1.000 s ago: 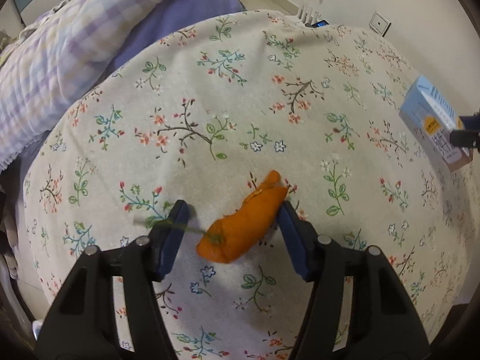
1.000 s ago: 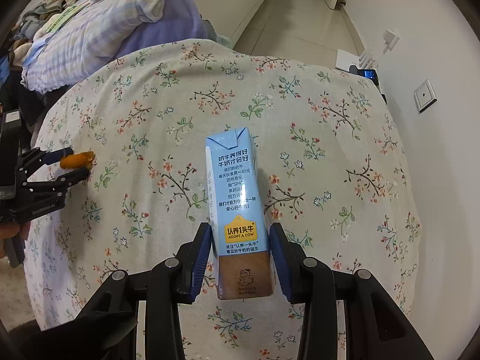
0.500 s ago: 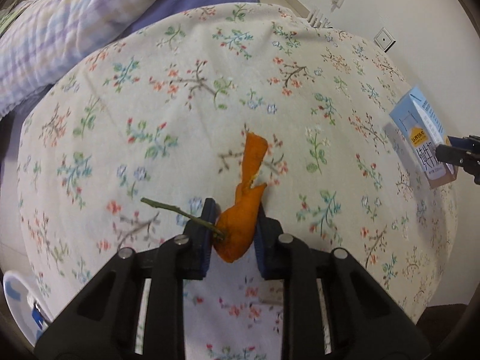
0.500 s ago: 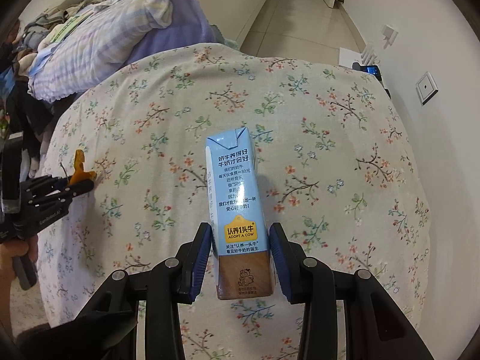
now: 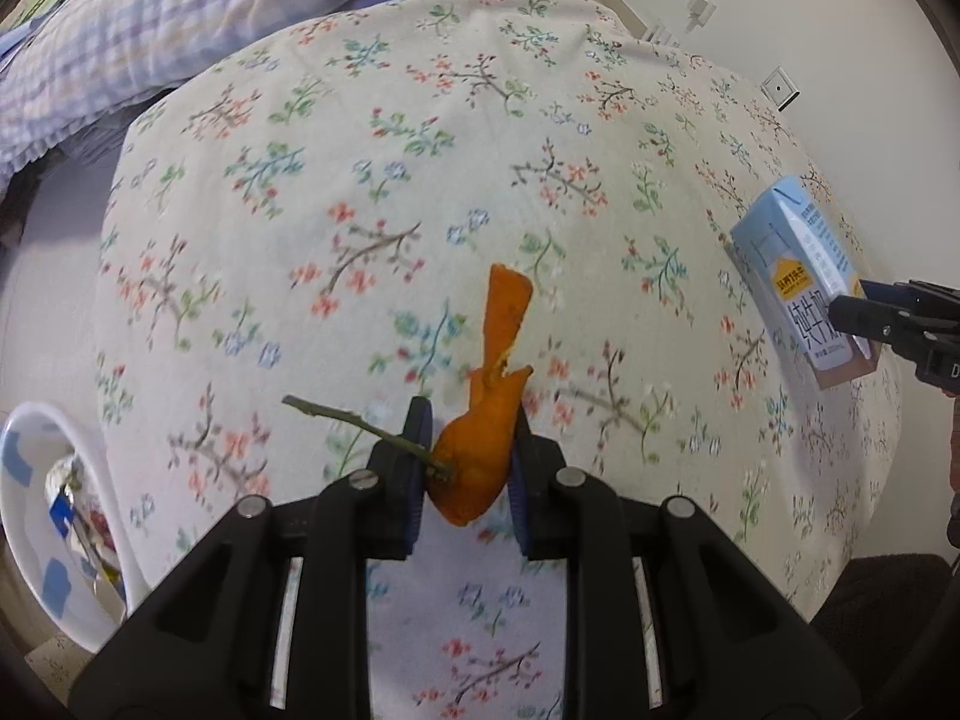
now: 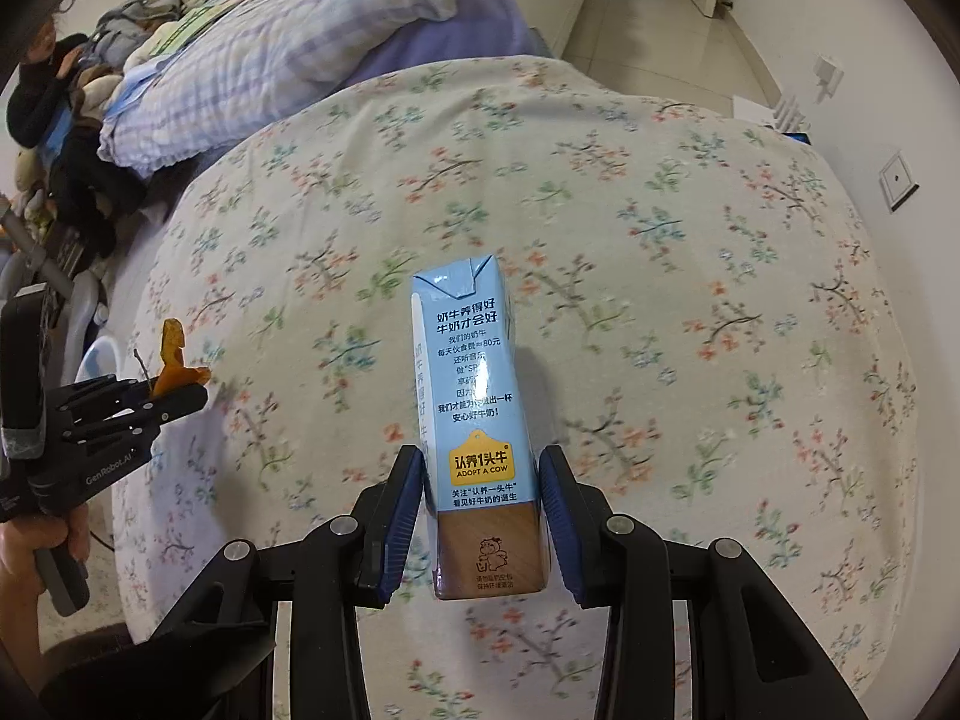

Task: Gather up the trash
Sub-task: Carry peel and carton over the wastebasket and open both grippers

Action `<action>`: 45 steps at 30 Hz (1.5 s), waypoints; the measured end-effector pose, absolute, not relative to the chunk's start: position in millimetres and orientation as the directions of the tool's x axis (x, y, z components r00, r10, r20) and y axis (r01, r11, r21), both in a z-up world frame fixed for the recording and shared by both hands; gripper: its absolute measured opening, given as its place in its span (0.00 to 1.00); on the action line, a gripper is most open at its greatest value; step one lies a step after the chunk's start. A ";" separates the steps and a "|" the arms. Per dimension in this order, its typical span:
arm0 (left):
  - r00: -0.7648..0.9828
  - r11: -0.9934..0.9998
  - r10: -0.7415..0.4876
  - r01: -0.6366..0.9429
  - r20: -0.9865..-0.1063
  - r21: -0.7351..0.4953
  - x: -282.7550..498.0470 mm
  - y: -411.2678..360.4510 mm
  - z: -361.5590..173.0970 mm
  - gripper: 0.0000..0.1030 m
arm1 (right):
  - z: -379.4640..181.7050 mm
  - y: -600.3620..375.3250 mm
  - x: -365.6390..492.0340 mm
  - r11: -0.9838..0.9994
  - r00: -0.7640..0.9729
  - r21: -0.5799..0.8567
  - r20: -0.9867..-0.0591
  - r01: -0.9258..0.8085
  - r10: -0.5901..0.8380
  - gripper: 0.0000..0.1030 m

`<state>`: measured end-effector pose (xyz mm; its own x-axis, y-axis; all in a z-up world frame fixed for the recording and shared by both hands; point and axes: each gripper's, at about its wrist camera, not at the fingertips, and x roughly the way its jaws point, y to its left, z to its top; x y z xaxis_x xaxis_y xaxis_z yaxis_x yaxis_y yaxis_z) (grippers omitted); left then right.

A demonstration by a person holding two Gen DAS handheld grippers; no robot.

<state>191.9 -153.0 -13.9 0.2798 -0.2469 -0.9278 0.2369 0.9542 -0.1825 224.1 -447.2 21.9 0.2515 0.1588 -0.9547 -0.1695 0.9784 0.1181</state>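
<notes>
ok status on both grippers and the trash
Left gripper shut on orange peel. Right gripper shut on milk carton. White bin at lower left, nothing blocking.

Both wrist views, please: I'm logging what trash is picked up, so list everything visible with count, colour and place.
Orange peel: one, orange with a green stem, clamped in the left gripper.
Milk carton: one, light blue with a brown base, clamped in the right gripper.
Trash bin: one, white, wrappers inside, beside the table's left edge.
Tablecloth: one, cream floral, covering the table.
Bedding: one heap, lilac check, behind the table.
Wall socket: one, white, right wall.
Left gripper: black, blue pads, shut on the peel.
Right gripper: black, blue pads, shut on the carton.
</notes>
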 end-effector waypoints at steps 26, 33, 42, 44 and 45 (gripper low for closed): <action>0.318 0.972 -0.209 -0.032 -0.925 -0.231 122.6 -14.5 -12.8 0.24 | 3.0 -297.3 193.8 0.913 0.189 0.088 -0.966 -0.399 0.176 0.40; 0.327 0.960 -0.179 -0.149 -0.928 -0.238 108.7 37.8 -19.4 0.25 | 1.5 -237.0 183.8 0.866 0.170 0.099 -0.963 -0.490 0.207 0.40; 0.338 0.929 -0.126 -0.289 -0.933 -0.230 100.3 101.2 -32.7 0.25 | -3.2 -167.1 184.7 0.822 0.138 0.131 -0.960 -0.554 0.246 0.40; 0.339 0.925 -0.119 -0.304 -0.933 -0.228 100.8 109.6 -37.0 0.27 | -4.9 -151.2 186.6 0.811 0.127 0.139 -0.959 -0.569 0.253 0.40; 0.327 0.924 -0.111 -0.314 -0.939 -0.219 101.9 113.6 -40.5 0.36 | -5.7 -142.1 187.1 0.804 0.123 0.138 -0.960 -0.578 0.253 0.40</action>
<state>101.8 113.6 -40.5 0.3268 -0.1112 -0.9385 -0.3143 0.9237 -0.2189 187.1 -142.1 -5.7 0.1232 0.2534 -0.9595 -0.5777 0.8045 0.1383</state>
